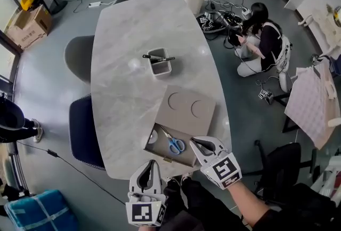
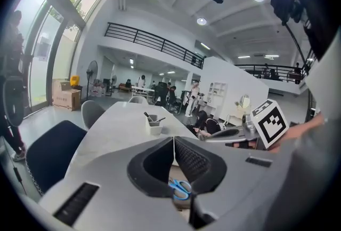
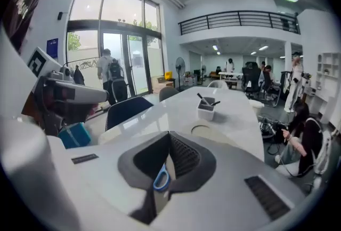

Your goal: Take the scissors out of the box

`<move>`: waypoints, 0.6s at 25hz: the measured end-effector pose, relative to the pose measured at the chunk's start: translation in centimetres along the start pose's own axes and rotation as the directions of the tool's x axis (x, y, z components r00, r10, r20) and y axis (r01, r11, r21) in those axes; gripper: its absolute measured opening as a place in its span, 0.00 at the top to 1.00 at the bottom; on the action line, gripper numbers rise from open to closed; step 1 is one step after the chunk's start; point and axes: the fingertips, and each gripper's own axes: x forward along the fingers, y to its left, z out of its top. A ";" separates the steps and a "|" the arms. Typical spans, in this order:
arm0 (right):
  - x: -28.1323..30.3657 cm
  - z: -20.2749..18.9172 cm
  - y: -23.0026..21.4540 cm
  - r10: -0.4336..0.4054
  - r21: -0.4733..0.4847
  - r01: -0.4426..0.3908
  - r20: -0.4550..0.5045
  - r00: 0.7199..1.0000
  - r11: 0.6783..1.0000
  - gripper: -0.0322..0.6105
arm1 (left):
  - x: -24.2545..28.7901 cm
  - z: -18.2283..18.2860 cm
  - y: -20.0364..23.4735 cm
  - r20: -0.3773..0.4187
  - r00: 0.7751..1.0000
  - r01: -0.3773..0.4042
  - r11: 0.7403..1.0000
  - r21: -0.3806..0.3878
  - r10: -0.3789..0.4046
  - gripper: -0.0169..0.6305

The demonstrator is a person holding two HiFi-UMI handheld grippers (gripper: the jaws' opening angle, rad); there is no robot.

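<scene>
An open grey box (image 1: 187,159) lies at the table's near edge, its lid (image 1: 186,106) folded back flat. Inside it rest blue-handled scissors (image 1: 173,143) and a small white round thing (image 1: 153,138). My right gripper (image 1: 204,145) hovers over the box's right near corner, jaws shut and empty. My left gripper (image 1: 151,168) is by the box's near left side, also shut and empty. In the left gripper view the scissors (image 2: 182,190) show below the closed jaws of the left gripper (image 2: 173,139). In the right gripper view one blue handle (image 3: 161,177) shows below the right gripper (image 3: 169,134).
A white pen holder (image 1: 159,62) with black pens stands mid-table. Chairs (image 1: 85,131) line the table's left side. A person (image 1: 264,38) sits on the floor to the right among cables. A black chair (image 1: 290,171) stands near right.
</scene>
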 end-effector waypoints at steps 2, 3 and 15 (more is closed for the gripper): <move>1.8 -1.9 0.6 0.038 -0.010 -0.038 -0.039 0.999 0.999 0.95 | 0.7 -1.4 0.5 -0.015 1.000 0.001 1.000 -0.015 -0.002 0.95; 2.5 -2.8 0.9 0.052 -0.014 -0.052 -0.061 0.997 0.999 0.95 | 1.0 -2.1 0.5 -0.023 1.000 0.003 1.000 -0.023 -0.004 0.95; 8.5 -10.5 3.8 0.086 -0.125 -0.135 -0.340 0.937 0.983 0.87 | 2.7 -8.8 2.2 -0.091 0.996 0.009 0.996 -0.090 -0.017 0.95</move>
